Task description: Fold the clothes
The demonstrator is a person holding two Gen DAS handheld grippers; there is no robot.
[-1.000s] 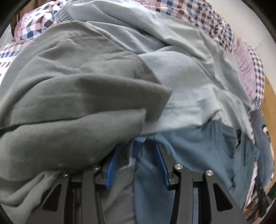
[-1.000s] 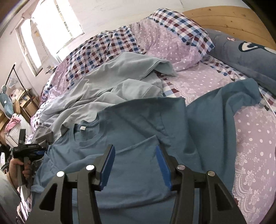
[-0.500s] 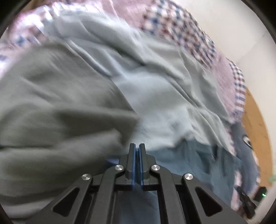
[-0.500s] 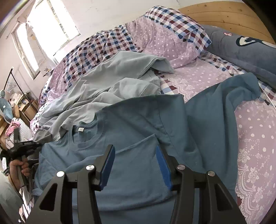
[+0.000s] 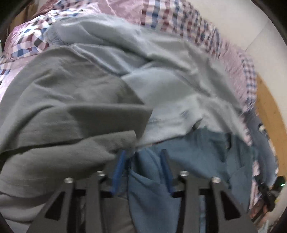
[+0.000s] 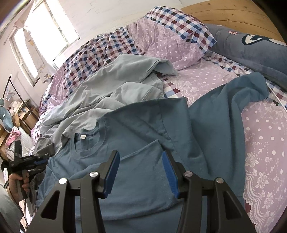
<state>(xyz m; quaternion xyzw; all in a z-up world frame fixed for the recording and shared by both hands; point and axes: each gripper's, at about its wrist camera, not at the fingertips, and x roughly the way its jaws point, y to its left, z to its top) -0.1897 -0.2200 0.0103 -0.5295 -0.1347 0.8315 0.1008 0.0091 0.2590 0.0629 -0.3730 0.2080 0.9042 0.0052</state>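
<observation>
The dark blue T-shirt (image 6: 143, 129) lies spread face up on the bed (image 6: 265, 143), neck label showing, one sleeve already turned in over the chest and its far side rumpled up toward the navy cushion (image 6: 260, 53). Its near shoulder edge (image 5: 148, 179) runs up between the blue pads of the left tool (image 5: 143, 166). That tool's jaws have just been opening and now stand about half apart; the fold of blue cloth sits in the gap, but the pads do not seem to press on it. The right tool (image 6: 141, 172) hovers over the folded-in sleeve, jaws also about half open, gripping nothing.

Just beside the left tool, a grey garment (image 5: 62, 125) bulges over the shirt's edge, and a pale blue garment (image 6: 111, 89) lies crumpled behind the collar, overlapping it. Beyond them are the checked and dotted quilt (image 6: 107, 46) and the wooden headboard (image 6: 233, 16).

The risk I see is on the left side: closing there could catch the grey cloth along with the blue, or pinch only one layer, so that a lift drags the neighbouring clothes and undoes the sleeve fold. With only one tool gripping, the shirt could also skew rather than fold straight. The motion blur in the left view makes the exact contact hard to judge.
</observation>
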